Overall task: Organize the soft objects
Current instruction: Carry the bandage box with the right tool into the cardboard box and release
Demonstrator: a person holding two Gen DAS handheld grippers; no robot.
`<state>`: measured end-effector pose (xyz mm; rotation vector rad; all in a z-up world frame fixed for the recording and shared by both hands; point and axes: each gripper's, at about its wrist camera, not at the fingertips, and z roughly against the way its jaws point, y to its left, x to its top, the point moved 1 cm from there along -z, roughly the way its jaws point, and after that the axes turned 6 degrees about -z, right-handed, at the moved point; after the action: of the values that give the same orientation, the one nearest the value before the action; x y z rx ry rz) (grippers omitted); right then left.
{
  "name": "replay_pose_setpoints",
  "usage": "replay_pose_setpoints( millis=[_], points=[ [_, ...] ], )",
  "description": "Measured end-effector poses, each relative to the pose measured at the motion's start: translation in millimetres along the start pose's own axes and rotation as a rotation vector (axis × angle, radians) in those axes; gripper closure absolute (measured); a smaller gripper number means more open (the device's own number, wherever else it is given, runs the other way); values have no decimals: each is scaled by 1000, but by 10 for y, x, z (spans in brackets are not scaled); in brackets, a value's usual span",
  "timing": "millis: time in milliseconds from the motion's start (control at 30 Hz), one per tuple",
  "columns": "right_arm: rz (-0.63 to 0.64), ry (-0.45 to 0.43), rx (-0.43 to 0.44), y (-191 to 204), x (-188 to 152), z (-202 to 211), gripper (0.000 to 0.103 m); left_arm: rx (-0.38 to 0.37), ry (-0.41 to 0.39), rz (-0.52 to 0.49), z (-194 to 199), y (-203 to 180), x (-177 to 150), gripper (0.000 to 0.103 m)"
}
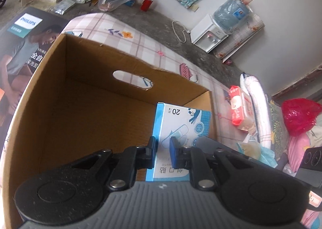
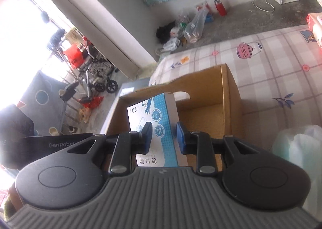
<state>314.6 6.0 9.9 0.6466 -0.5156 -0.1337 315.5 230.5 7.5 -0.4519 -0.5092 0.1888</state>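
My left gripper (image 1: pixel 163 145) is shut on the narrow side of a blue-and-white plaster box (image 1: pixel 181 126), held upright over the open brown cardboard carton (image 1: pixel 90 68). The carton's inside shows nothing lying in it. In the right wrist view my right gripper (image 2: pixel 164 138) is shut across a blue-and-white plaster box (image 2: pixel 153 108) of the same print, just above the carton (image 2: pixel 203 90) near its left rim. The black body of the other gripper (image 2: pixel 60 145) shows at the left edge.
The carton stands on a bed with a checked sheet (image 1: pixel 140 41). To the right lie a red tissue pack (image 1: pixel 238 106), a red plastic bag (image 1: pixel 299 116) and pillows. A white plastic bag (image 2: pixel 297 144) sits near my right gripper. A water dispenser (image 1: pixel 209 35) stands on the floor.
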Motion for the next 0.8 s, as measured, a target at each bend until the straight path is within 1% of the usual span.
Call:
replay_pose_setpoints(
  millis=[100,200,233,300,400,500,533,567,600,633,800],
  points=[
    [30,47,-84,-29,-26,-336,77,44,37,30,-271,151,-54,88],
    [80,31,-136,-78,-41,-411,77,87,67,41,-459,244,-106,87],
    [88,23,-142,-69,-49,-398,77,97,74,40,-475,256,-123,85],
    [90,13,-136,-99,-21,-371,77,121,76,19,-494,266,-181,79],
    [101,-4,-118,-188,51,-299,77,158,100,-28,-542,246,-241,76],
    [121,-27,-90,-223,29,-140,77,175,150,-54,-688,225,-250,76],
    [129,-33,-82,-223,4,-85,77,180,162,-61,-743,208,-249,80],
    [136,-41,-76,-221,-12,-42,77,183,170,-71,-811,173,-235,80],
    [140,-44,-71,-225,-39,0,77,166,151,-80,-837,142,-226,82],
    [140,-47,-66,-242,-65,35,77,173,149,-92,-859,102,-208,84],
    [119,-54,-60,-378,-121,146,77,214,113,-136,-941,-62,-130,86]
  ],
)
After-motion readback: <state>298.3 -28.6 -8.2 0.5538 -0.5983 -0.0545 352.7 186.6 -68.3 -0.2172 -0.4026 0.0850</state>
